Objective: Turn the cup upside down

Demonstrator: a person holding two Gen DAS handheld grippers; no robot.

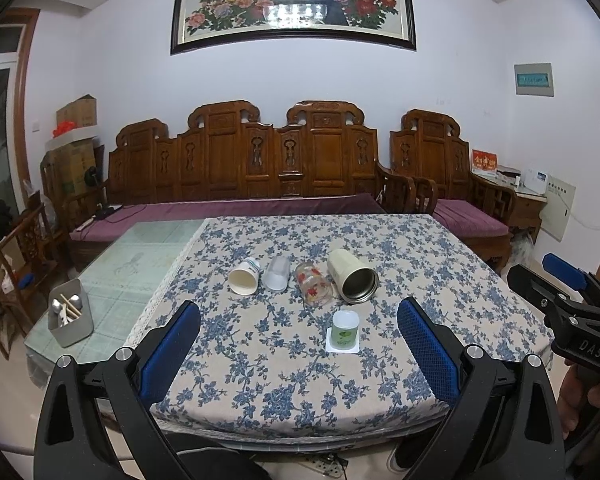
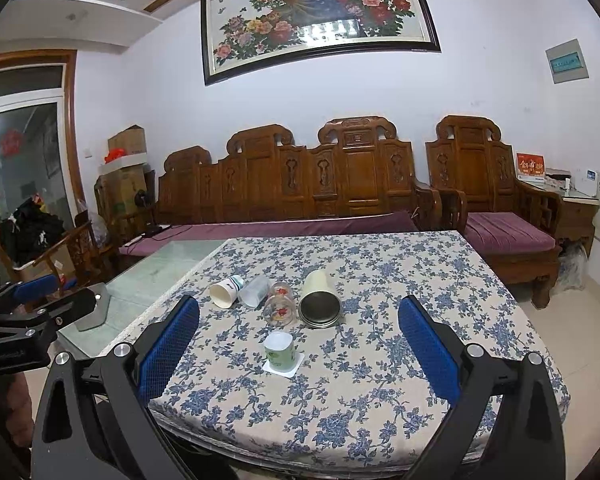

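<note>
A small green-and-white plastic cup (image 1: pixel 344 332) stands on a white square base on the floral tablecloth; it also shows in the right wrist view (image 2: pixel 280 351). Behind it lie several cups on their sides: a white paper cup (image 1: pixel 244 275), a frosted clear cup (image 1: pixel 277 273), a flowered glass (image 1: pixel 313 283) and a cream steel tumbler (image 1: pixel 353 275). My left gripper (image 1: pixel 299 320) is open and empty, held above the near table edge. My right gripper (image 2: pixel 299 318) is open and empty too; it also shows at the right of the left wrist view (image 1: pixel 540 276).
A grey utensil holder (image 1: pixel 70 317) with chopsticks and spoons stands on the glass tabletop (image 1: pixel 140 256) at the left. A carved wooden sofa (image 1: pixel 244 168) and armchair (image 1: pixel 452 168) stand behind the table.
</note>
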